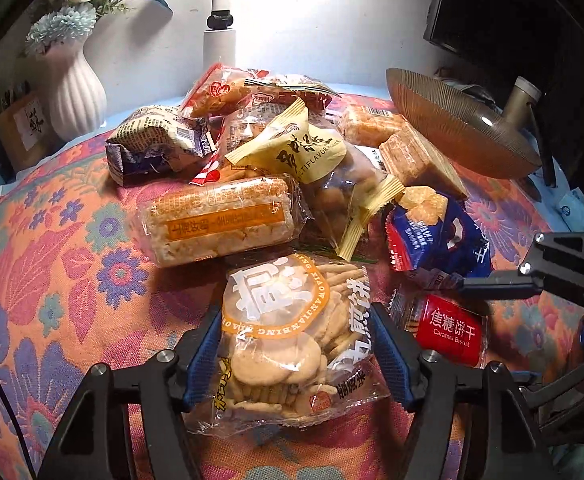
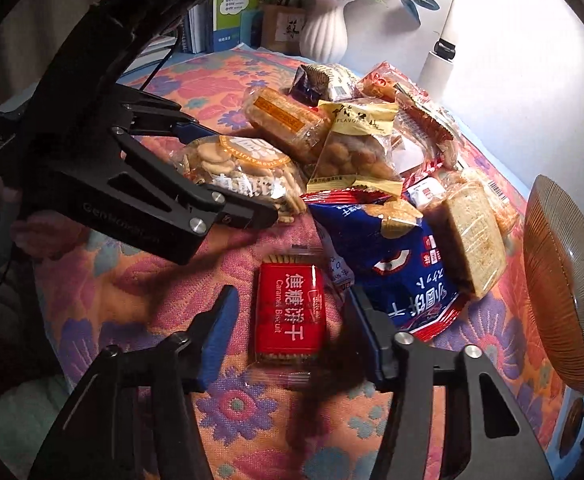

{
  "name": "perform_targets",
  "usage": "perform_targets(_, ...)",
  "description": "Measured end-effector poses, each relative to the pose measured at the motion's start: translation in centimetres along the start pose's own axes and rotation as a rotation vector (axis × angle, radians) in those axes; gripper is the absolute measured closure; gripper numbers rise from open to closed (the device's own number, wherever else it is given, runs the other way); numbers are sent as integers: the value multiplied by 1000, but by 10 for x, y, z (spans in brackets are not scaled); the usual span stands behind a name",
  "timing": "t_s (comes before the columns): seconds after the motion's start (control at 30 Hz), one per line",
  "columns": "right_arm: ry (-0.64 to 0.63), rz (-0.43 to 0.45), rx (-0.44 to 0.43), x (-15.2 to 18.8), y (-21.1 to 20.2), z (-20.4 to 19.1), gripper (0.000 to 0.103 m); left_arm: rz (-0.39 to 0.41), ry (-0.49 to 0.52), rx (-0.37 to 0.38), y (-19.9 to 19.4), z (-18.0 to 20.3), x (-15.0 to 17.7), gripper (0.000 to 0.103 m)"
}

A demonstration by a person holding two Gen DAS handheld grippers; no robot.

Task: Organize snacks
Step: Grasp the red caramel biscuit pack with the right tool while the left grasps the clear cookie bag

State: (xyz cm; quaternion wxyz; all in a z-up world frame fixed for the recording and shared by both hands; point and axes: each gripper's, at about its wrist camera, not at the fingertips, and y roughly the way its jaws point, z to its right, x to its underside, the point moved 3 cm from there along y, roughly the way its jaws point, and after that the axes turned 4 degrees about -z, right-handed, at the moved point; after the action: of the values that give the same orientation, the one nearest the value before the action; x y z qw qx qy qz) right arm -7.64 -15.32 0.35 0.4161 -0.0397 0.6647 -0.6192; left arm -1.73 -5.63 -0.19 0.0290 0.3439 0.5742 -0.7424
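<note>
My left gripper (image 1: 296, 354) pinches the clear biscuit bag (image 1: 292, 336) at the pile's near edge; my right gripper (image 2: 292, 334) straddles the red caramel biscuit pack (image 2: 289, 314), pads apart; I should squeeze gently before lifting.

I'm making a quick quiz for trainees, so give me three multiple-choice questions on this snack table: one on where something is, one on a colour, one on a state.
1. Where is the red caramel biscuit pack?
A. On top of the pile
B. On the floral cloth between the right gripper's fingers
C. In the ribbed bowl

2. What colour is the ribbed vase?
A. White
B. Green
C. Black

3. How is the left gripper?
A. Shut with nothing in it
B. Wide open above the vase
C. Closed on the clear biscuit bag

Answers:
1. B: the red caramel biscuit pack lies flat on the floral cloth between the right gripper fingers.
2. A: the vase is white.
3. C: the left gripper has its pads against the clear biscuit bag.
</note>
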Motion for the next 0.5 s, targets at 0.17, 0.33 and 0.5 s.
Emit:
perform_targets(0.17, 60, -27, -27, 13, 2, 0, 68, 34, -24, -38, -16, -3, 12, 40)
perform_targets(0.33, 180, -23, -156, 30, -12, 2, 68, 66, -67, -55, -38, -13, 28, 40)
perform_targets(0.5, 257, -27, -223, 41, -23, -1, 65, 77, -99, -65, -49, -22, 42, 40)
